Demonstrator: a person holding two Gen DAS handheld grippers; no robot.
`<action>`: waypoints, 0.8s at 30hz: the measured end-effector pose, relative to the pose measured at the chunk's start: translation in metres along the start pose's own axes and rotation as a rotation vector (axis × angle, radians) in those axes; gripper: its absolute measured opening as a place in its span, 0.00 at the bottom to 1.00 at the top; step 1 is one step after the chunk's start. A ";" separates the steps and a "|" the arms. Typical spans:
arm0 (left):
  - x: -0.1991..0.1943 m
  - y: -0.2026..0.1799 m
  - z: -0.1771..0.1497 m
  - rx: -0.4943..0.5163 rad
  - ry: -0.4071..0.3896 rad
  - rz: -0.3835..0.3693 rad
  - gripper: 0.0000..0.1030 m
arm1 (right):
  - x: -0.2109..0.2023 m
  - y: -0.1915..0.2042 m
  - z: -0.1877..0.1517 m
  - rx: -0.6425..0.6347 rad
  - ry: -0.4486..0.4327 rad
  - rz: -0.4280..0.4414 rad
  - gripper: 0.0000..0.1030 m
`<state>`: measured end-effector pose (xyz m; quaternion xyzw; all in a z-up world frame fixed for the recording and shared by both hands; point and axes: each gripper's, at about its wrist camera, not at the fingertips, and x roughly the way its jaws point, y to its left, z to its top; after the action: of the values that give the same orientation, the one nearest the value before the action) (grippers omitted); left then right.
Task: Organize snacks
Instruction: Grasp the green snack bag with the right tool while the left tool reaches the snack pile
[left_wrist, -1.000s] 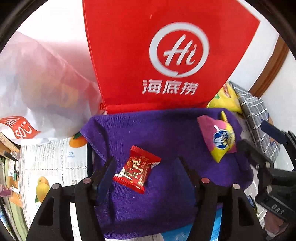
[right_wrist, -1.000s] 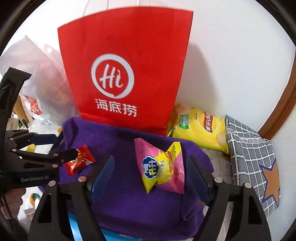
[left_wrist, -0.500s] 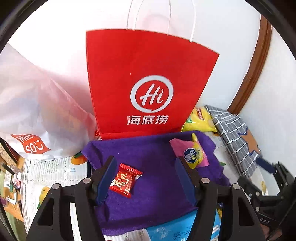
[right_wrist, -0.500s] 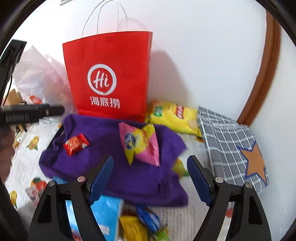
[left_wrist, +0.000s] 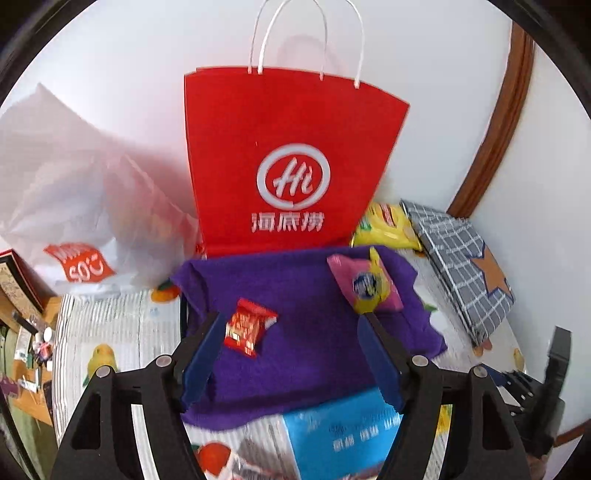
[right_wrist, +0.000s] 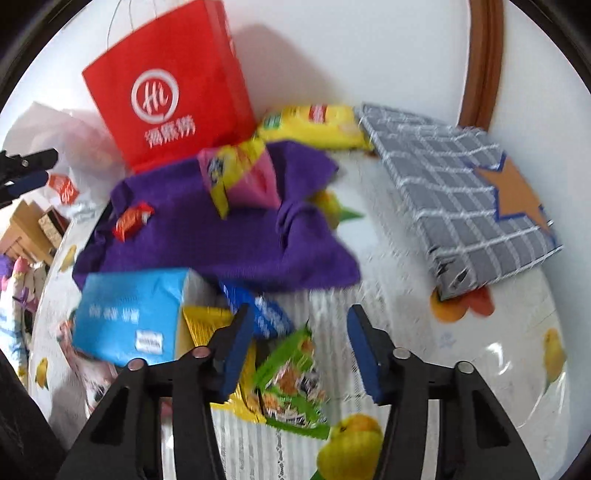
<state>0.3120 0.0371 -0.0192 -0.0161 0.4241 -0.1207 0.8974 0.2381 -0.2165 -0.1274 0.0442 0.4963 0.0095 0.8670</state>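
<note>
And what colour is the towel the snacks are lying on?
Purple. The towel shows best in the left wrist view, with two snack packets on it.

free: bare tablecloth right of snack pile | blocked: checked box, red bag at wall
</note>
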 end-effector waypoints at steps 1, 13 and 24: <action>-0.002 0.000 -0.004 0.006 0.005 0.006 0.70 | 0.003 0.001 -0.004 -0.005 0.006 0.008 0.50; -0.021 0.016 -0.073 -0.012 0.050 0.111 0.70 | 0.024 -0.004 -0.049 -0.016 0.040 -0.030 0.49; -0.009 0.040 -0.136 -0.101 0.119 0.162 0.70 | -0.004 -0.024 -0.075 0.022 -0.043 0.023 0.42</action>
<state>0.2110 0.0878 -0.1046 -0.0195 0.4819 -0.0269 0.8756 0.1707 -0.2359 -0.1639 0.0596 0.4772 0.0133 0.8767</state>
